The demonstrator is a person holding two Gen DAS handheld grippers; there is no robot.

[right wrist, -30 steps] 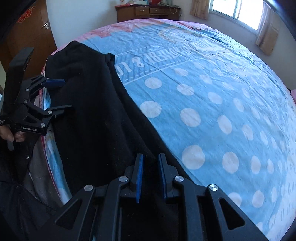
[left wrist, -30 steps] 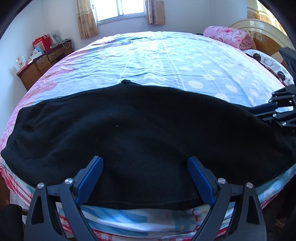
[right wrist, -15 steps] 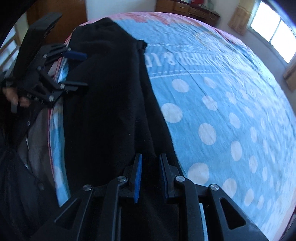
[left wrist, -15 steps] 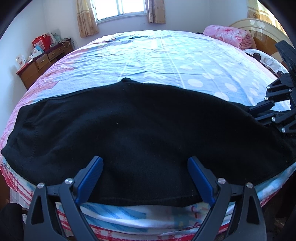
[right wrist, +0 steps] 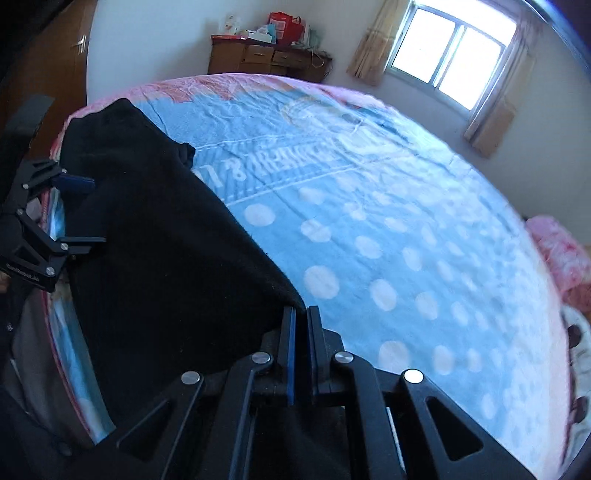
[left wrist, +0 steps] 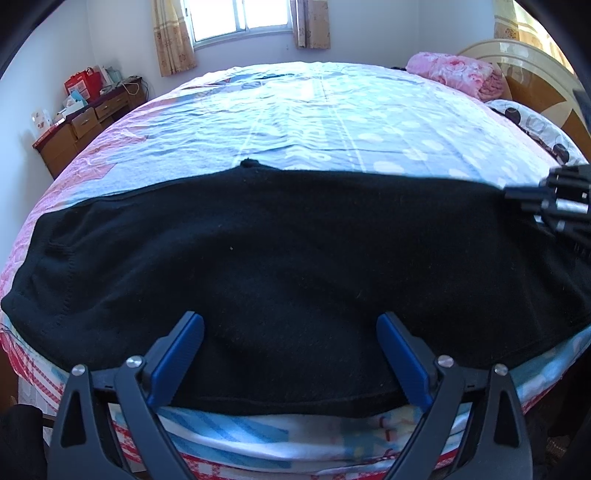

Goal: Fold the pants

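Observation:
Black pants [left wrist: 280,266] lie spread across the near edge of the bed; in the right wrist view [right wrist: 155,258] they run along the left side. My left gripper [left wrist: 290,332] is open, its blue pads [left wrist: 177,354] wide apart just above the pants' near hem. My right gripper [right wrist: 300,317] is shut on the pants' far edge and lifts it slightly. The right gripper shows at the right edge of the left wrist view [left wrist: 550,206]. The left gripper shows open at the left of the right wrist view [right wrist: 79,212].
The bed [left wrist: 332,122] has a blue dotted sheet with pink borders. A pink blanket [left wrist: 450,72] and dotted pillow [left wrist: 532,122] lie at the headboard end. A wooden dresser [left wrist: 81,125] with clutter stands by the wall; a window [left wrist: 240,14] is behind.
My right gripper has lifted and swung toward the bed's middle, pulling the pants' edge with it. The left gripper has stayed open over the near hem.

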